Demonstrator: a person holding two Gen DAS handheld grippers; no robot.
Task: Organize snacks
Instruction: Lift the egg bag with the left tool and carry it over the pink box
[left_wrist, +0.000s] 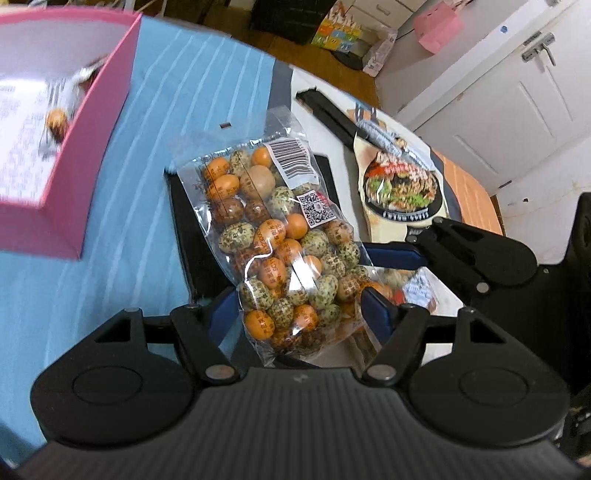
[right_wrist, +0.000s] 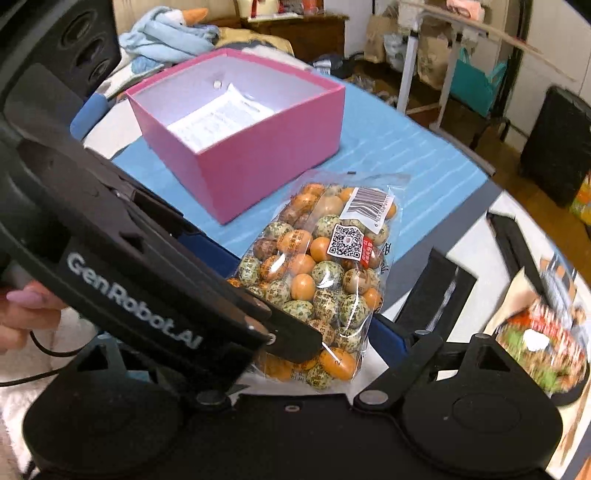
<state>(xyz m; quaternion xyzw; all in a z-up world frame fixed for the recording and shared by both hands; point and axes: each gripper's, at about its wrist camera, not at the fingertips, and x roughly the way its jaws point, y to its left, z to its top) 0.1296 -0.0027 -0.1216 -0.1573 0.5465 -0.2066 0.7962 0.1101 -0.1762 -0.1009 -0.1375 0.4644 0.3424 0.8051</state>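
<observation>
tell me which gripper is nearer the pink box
Left. The left gripper, clamped on the clear bag of snack eggs, sits beside the pink box. The right gripper hangs behind it, at the bag's near end, farther from the box.

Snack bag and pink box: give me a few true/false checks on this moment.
1. The clear snack bag sits between the left gripper fingers. True.
2. The pink box has its lid on. False: it is open on top, with a printed sheet inside.
3. The box stands on a blue striped cloth. True.
4. The bag holds green sweets only. False: orange, speckled and brown ones.
5. The bag carries a barcode and a QR label. True.
</observation>
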